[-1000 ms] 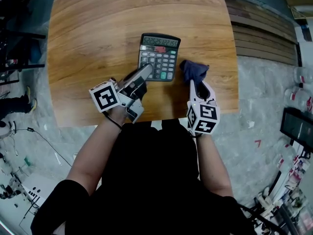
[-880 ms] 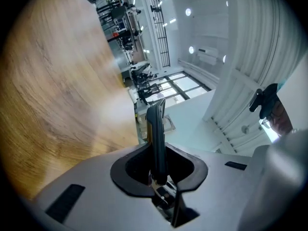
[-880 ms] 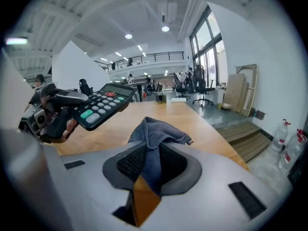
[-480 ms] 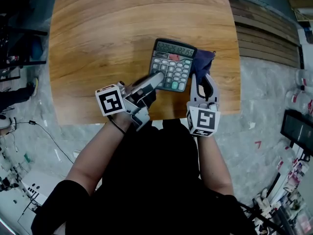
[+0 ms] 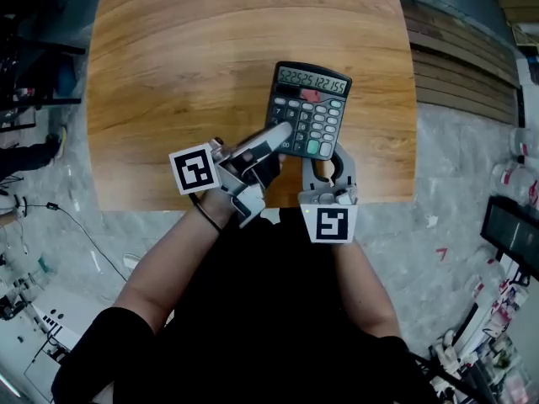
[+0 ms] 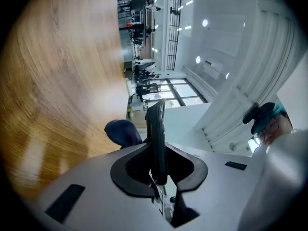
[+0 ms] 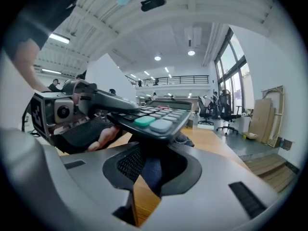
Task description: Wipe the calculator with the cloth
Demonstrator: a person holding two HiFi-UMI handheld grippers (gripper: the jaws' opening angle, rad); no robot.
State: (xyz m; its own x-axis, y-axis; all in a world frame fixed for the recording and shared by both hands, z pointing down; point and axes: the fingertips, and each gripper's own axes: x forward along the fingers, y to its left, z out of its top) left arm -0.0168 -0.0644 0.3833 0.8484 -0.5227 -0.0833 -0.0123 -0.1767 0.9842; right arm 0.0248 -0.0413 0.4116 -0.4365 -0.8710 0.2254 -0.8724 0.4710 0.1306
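The light-brown wooden surface (image 5: 185,82) lies under everything. The dark grey plastic desk calculator (image 5: 312,112) hangs above its near part, lifted clear and tilted, keys up. Your left tool (image 5: 274,135) is clamped on the calculator's near left corner, one jaw on each face. The body juts away from you, its long axis running from your hands toward the display. Your right tool (image 5: 325,156) sits at the calculator's near right edge, pinching the bunched dark blue cloth (image 7: 152,170). The cloth lies below the calculator, close under its underside and hidden from above. The keys face away from the cloth, so I judge the right tool must come round onto that face. The left jaw covers the near left keys.
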